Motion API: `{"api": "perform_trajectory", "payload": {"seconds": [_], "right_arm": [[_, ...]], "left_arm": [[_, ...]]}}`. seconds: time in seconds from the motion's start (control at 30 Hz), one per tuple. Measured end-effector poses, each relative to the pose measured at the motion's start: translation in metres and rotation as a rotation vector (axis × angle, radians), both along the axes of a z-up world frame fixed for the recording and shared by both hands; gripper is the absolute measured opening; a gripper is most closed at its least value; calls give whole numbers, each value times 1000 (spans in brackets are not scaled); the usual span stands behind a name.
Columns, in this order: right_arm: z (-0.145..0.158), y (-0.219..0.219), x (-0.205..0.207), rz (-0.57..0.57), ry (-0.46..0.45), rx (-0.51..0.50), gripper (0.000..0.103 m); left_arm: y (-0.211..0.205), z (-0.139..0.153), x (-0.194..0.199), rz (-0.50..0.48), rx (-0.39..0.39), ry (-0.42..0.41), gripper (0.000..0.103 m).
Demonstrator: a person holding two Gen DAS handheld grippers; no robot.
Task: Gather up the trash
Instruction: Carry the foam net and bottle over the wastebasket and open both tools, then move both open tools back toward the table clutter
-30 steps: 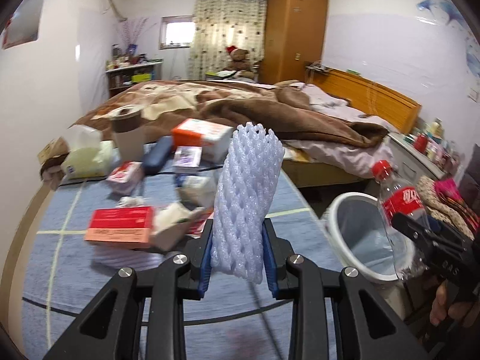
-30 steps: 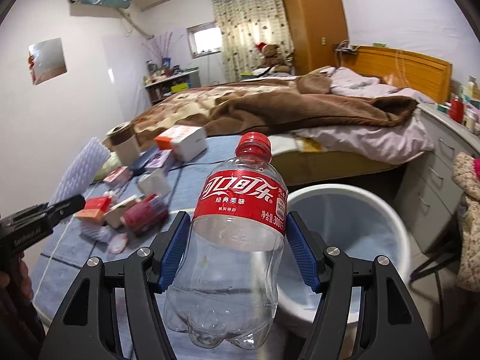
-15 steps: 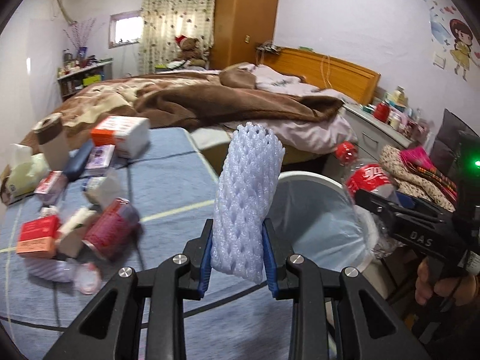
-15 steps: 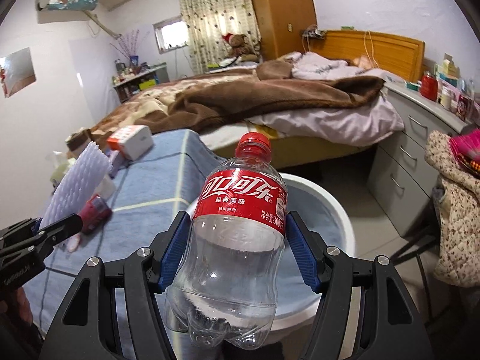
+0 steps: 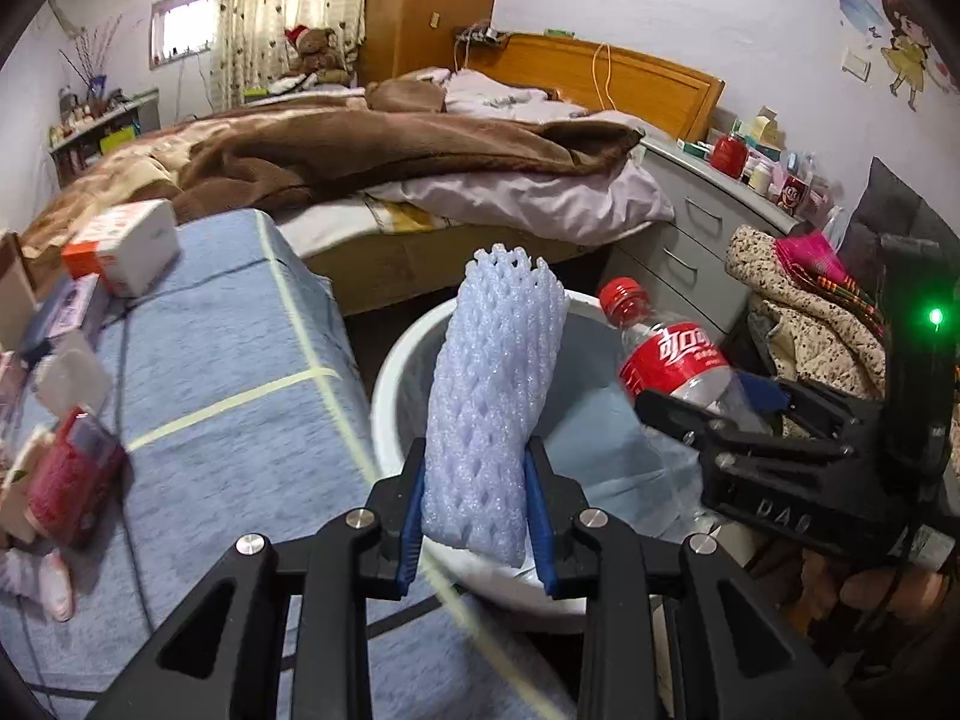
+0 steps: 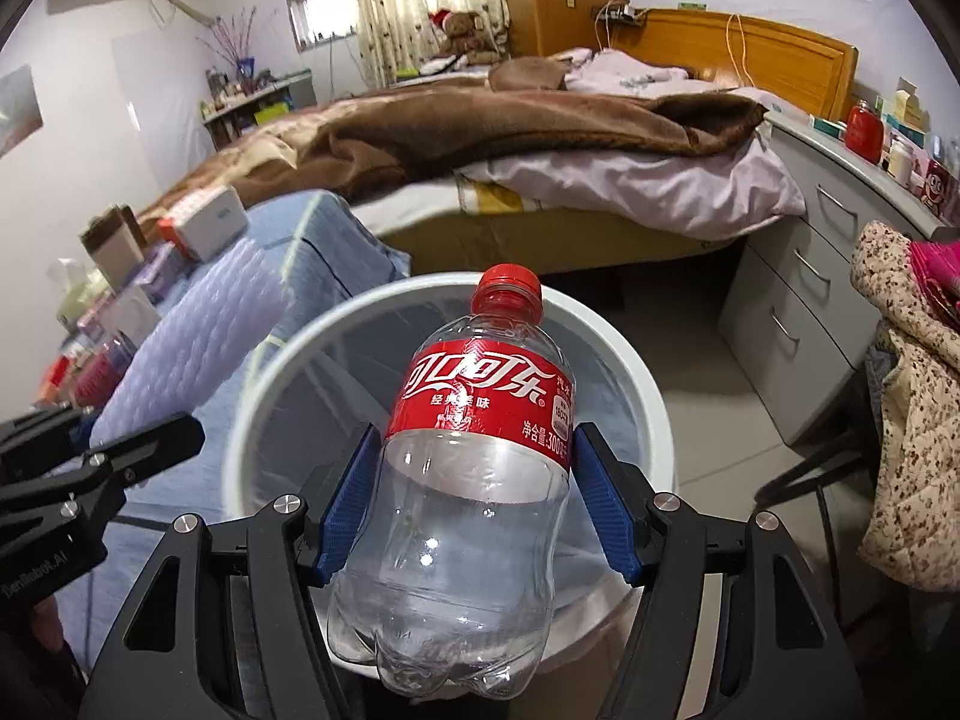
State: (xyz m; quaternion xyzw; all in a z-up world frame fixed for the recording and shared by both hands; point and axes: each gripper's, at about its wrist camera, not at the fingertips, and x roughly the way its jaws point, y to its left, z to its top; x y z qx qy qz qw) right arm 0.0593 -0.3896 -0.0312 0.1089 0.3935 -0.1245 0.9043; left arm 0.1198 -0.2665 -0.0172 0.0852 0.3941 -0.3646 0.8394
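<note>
The left gripper (image 5: 477, 516) is clamped on a white foam fruit net (image 5: 495, 402), its blue pads (image 5: 413, 516) pressing the sleeve's lower sides so that it stands nearly upright between them. The net sits over the near rim of a white trash bin (image 5: 390, 372), which has a pale liner inside. The right gripper (image 6: 477, 510) grips an empty clear cola bottle (image 6: 474, 480) with a red label and red cap, the jaws set fairly wide around its body. The bottle stands upright in the gripper, over the bin's opening (image 6: 654, 396). In the left wrist view the bottle (image 5: 672, 360) tilts in from the right over the bin. Left of the bin is a tabletop with a blue cloth (image 5: 240, 372), carrying boxes and wrappers (image 5: 66, 474), among them a white and orange box (image 5: 129, 246). A bed with a brown blanket (image 6: 510, 120) lies beyond.
</note>
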Motion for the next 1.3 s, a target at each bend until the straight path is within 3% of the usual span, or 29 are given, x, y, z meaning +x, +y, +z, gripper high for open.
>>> {"api": "perform_trajectory", "payload": {"seconds": [0.23, 0.3, 0.5, 0.9, 1.3], "right_arm": [[-13, -13, 3, -16, 40, -2, 67], [-12, -14, 2, -22, 33, 5, 67], [-11, -15, 0, -30, 26, 10, 70], [11, -1, -8, -42, -60, 5, 70], [24, 39, 4, 14, -129, 28, 70]], "left_arm": [[-13, -10, 0, -20, 20, 14, 35], [-12, -11, 1, -18, 20, 19, 50], [-6, -9, 5, 4, -8, 26, 65], [26, 12, 0, 57, -51, -15, 66], [88, 26, 7, 190, -55, -77, 67]]}}
